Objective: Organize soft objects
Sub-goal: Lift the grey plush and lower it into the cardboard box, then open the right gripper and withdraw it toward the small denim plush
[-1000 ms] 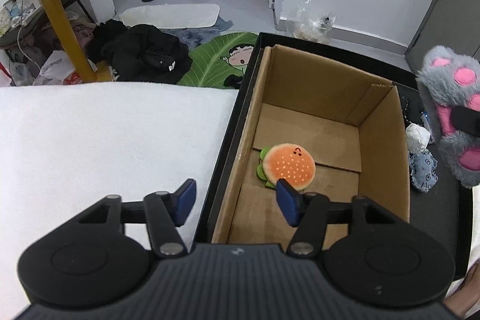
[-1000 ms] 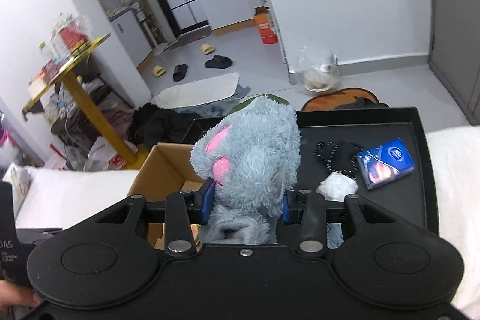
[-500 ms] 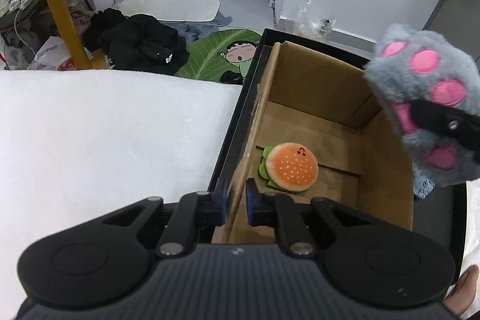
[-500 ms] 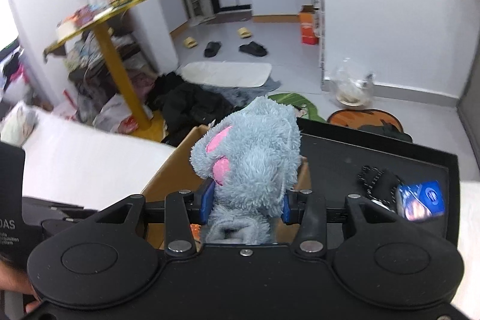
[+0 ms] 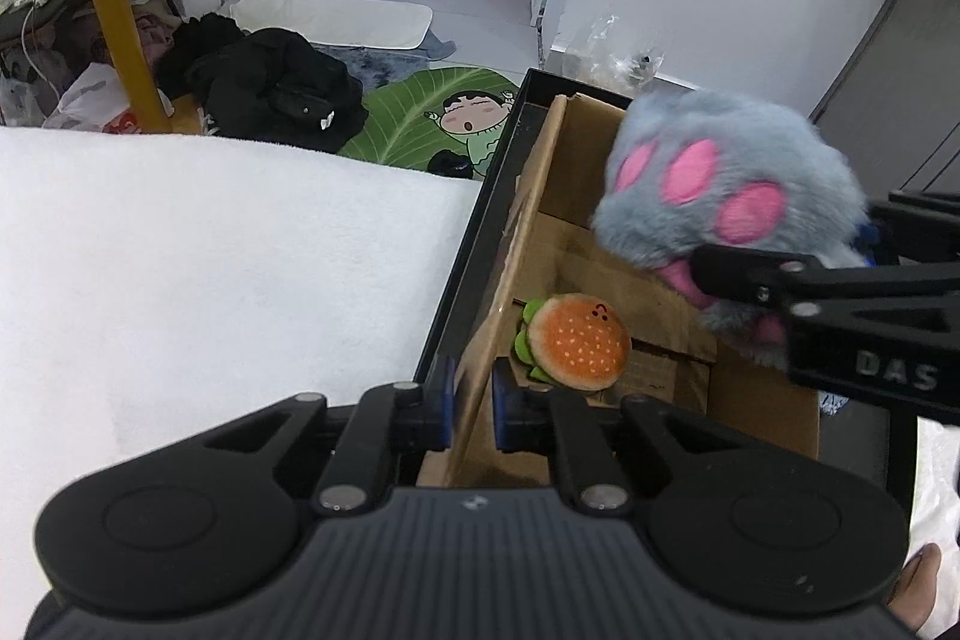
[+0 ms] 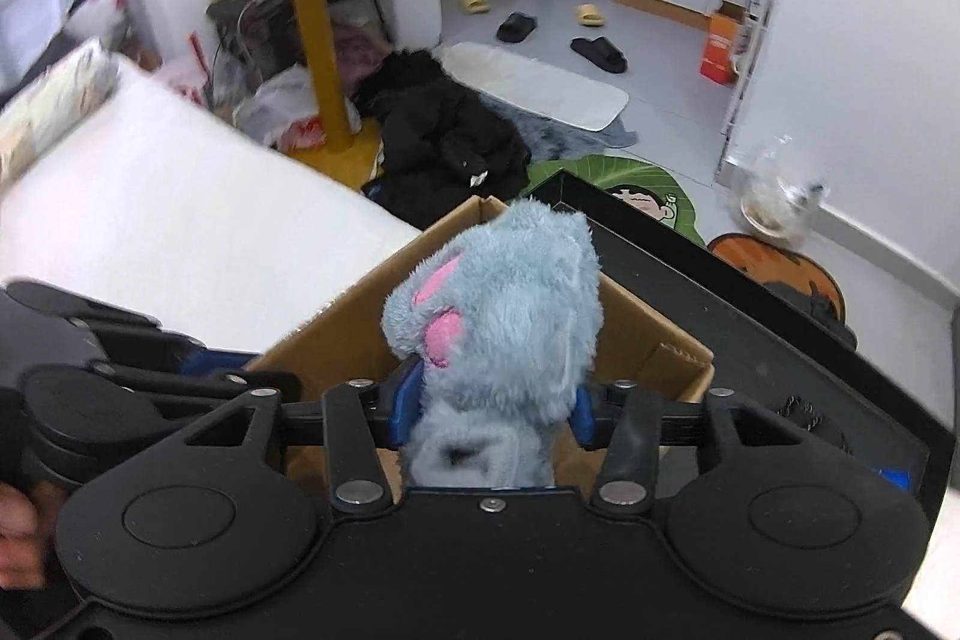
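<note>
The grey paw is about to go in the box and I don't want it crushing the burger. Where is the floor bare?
Inside the cardboard box, bare floor runs from the burger plush to the far wall, under the grey paw plush. The near left corner is crowded: burger, plus the left gripper clamping that wall.

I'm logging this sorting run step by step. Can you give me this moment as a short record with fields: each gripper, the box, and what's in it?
left gripper: shut on the near wall of the cardboard box
right gripper: jaws just widening, grey paw plush between the pads, above the box
box contents: burger plush on the floor of the box
box location: in a black tray beside a white cloth surface
</note>
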`<act>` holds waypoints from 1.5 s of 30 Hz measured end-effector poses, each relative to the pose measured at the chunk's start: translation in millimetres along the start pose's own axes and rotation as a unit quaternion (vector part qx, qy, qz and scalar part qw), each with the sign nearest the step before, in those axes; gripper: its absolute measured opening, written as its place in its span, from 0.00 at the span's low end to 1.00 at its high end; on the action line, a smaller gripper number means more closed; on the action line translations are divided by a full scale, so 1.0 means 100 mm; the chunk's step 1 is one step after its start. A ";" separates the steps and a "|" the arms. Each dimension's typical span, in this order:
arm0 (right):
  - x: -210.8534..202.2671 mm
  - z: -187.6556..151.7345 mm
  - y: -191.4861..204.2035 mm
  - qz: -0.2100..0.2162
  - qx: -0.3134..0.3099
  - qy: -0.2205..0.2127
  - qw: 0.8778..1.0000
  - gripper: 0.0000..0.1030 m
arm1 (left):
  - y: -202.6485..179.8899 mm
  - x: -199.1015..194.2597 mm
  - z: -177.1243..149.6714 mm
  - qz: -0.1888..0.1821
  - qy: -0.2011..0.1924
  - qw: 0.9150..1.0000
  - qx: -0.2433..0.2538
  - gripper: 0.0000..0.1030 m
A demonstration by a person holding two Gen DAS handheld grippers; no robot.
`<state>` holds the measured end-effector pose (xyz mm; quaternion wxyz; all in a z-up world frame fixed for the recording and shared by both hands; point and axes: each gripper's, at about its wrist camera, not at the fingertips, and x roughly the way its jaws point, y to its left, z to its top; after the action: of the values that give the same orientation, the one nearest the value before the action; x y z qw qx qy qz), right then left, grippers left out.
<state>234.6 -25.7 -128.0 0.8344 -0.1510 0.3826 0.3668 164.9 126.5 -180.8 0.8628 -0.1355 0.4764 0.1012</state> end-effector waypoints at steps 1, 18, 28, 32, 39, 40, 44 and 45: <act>0.02 0.01 0.00 -0.011 -0.006 0.001 1.000 0.49 | 0.00 0.00 0.01 -0.001 0.000 1.000 -0.002 0.11; -0.42 -0.24 -0.50 -0.040 0.100 -0.042 0.993 0.66 | -0.12 -0.07 -0.01 0.014 -0.011 0.999 0.027 0.13; -0.60 -0.55 -0.82 -0.057 0.125 -0.033 0.990 0.66 | -0.23 -0.13 -0.02 0.033 -0.019 0.998 0.047 0.18; -0.67 -0.62 -0.94 -0.063 0.133 -0.027 0.989 0.66 | -0.28 -0.15 -0.03 0.045 -0.020 0.997 0.055 0.37; -0.70 -0.78 -1.22 -0.062 0.172 -0.011 0.983 0.66 | -0.43 -0.20 -0.07 0.075 -0.040 0.992 0.091 0.61; -0.70 -0.80 -1.26 -0.061 0.177 -0.007 0.982 0.66 | -0.44 -0.20 -0.07 0.079 -0.041 0.992 0.094 0.63; -0.65 -0.88 -1.35 -0.054 0.198 0.002 0.979 0.66 | -0.49 -0.20 -0.08 0.095 -0.044 0.989 0.104 0.65; -0.63 -0.90 -1.36 -0.052 0.204 0.002 0.978 0.66 | -0.49 -0.20 -0.08 0.099 -0.044 0.988 0.106 0.65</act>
<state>258.6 -198.7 -144.2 0.8647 0.0017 0.4429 0.2369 163.3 76.6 -161.5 0.8782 0.0092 0.4572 0.1404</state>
